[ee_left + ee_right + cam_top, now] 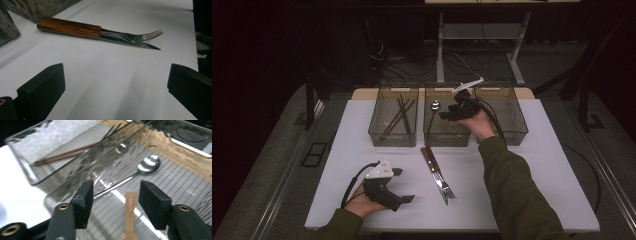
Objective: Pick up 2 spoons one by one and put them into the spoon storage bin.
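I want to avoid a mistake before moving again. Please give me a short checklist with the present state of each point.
1. Right hand-held gripper over the middle bin: ok.
2. Right jaws open: ok; a thin tan stick stands between them, but whether they touch it: cannot tell.
3. Spoon lies flat in the middle bin: ok.
4. Chopsticks lie in the left bin: ok.
5. Left hand-held gripper open and holding nothing: ok.
6. Fork and knife on the table separated for a single pick: not ok, they lie against each other.
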A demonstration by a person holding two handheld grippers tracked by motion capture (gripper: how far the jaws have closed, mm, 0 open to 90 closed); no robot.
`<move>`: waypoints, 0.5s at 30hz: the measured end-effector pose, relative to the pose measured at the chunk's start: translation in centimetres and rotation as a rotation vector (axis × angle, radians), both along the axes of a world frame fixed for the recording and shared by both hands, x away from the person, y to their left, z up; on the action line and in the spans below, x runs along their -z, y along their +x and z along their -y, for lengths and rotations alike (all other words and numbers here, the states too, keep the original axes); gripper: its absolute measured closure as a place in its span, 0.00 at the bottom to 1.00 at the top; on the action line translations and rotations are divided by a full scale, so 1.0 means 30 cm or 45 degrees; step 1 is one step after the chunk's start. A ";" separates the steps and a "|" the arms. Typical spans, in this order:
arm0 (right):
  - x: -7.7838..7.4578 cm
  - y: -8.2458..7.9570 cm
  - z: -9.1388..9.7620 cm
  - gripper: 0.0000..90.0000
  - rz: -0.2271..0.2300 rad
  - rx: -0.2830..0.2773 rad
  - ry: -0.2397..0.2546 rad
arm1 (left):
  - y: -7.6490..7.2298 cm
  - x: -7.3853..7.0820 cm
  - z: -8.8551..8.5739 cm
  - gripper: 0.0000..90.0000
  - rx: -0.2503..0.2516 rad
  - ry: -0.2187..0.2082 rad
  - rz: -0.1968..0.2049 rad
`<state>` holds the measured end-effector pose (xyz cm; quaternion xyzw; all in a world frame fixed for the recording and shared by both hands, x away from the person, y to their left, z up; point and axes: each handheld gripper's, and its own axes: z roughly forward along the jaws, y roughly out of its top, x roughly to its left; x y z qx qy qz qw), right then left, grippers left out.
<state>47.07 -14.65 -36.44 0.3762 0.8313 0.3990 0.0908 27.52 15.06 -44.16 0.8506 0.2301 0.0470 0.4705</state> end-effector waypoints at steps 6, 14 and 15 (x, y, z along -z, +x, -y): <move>-0.039 -0.090 0.032 0.40 0.066 -0.049 0.012 | -0.002 -0.001 0.000 0.00 -0.012 -0.005 -0.006; -0.058 -0.219 0.087 0.33 0.104 -0.065 0.054 | 0.000 -0.001 -0.002 0.01 -0.020 0.001 0.004; -0.055 -0.234 0.096 0.33 0.103 -0.070 0.050 | 0.000 -0.002 -0.003 0.01 -0.022 -0.001 0.004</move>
